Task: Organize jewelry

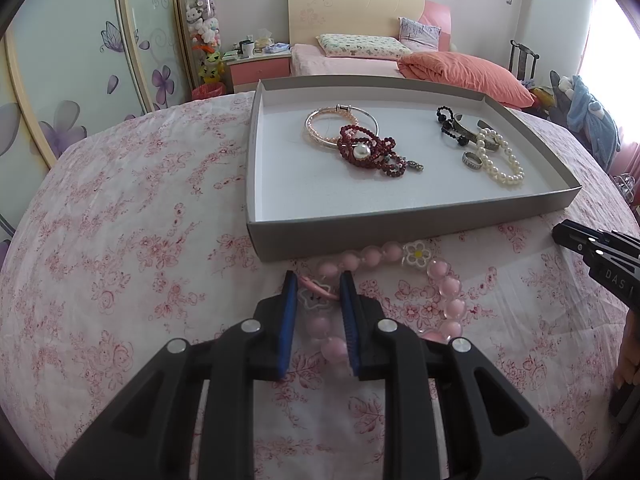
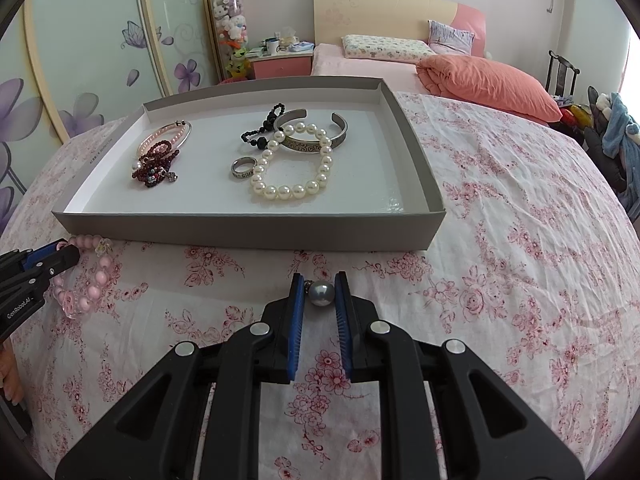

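Observation:
A grey tray (image 1: pixel 400 226) (image 2: pixel 248 232) lies on a floral cloth and holds several pieces of jewelry: a dark red bead string (image 1: pixel 368 150), a silver bangle (image 1: pixel 340 124), a white pearl bracelet (image 2: pixel 292 164), a ring (image 2: pixel 242 168) and a patterned cuff (image 2: pixel 312 140). A pink bead bracelet (image 1: pixel 436 276) (image 2: pixel 94 276) with a white flower lies on the cloth before the tray. My left gripper (image 1: pixel 318 284) is open around its near side and a star charm. My right gripper (image 2: pixel 320 286) is open around a grey pearl pendant (image 2: pixel 322 293) on the cloth.
The floral cloth (image 1: pixel 120 240) covers the rounded table. Behind it are a bed (image 1: pixel 360 60) with an orange quilt, a pink nightstand (image 1: pixel 258 68) and a flowered wardrobe (image 1: pixel 60 80). The right gripper also shows at the left wrist view's right edge (image 1: pixel 600 256).

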`<state>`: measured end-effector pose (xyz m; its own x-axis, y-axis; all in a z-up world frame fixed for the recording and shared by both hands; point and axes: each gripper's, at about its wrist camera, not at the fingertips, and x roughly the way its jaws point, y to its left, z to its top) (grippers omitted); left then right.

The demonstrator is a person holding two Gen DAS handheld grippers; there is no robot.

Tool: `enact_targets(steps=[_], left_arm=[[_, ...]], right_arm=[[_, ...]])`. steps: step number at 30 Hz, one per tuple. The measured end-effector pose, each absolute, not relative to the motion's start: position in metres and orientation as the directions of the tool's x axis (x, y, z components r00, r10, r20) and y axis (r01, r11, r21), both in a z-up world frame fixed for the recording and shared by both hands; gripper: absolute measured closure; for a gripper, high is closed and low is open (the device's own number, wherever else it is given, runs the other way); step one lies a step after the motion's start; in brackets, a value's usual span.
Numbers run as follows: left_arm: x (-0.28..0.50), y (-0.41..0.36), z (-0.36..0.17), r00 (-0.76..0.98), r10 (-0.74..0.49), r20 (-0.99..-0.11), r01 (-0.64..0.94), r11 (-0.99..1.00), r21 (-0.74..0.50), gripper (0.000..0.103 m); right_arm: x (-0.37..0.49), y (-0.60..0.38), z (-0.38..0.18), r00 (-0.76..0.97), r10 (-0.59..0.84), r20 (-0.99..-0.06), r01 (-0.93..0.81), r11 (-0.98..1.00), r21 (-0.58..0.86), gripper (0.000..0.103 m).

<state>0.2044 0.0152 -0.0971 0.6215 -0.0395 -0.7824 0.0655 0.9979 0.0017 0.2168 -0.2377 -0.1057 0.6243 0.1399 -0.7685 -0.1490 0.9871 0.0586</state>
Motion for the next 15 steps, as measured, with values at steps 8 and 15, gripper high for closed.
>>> enact_targets(steps=[8,15], left_arm=[[0.204,0.015,-0.097,0.621,-0.040,-0.783,0.065,0.998,0.002,0.081],[0.196,0.024,-0.090,0.651,-0.100,-0.753,0.057,0.995,-0.083,0.082]], right_arm=[[0.216,-0.238,-0.106,0.624,0.144,-0.768,-0.149,0.987,0.064,0.086],[0.205,-0.252,-0.094,0.686,0.222,-0.692,-0.146,0.975,0.169,0.087]])
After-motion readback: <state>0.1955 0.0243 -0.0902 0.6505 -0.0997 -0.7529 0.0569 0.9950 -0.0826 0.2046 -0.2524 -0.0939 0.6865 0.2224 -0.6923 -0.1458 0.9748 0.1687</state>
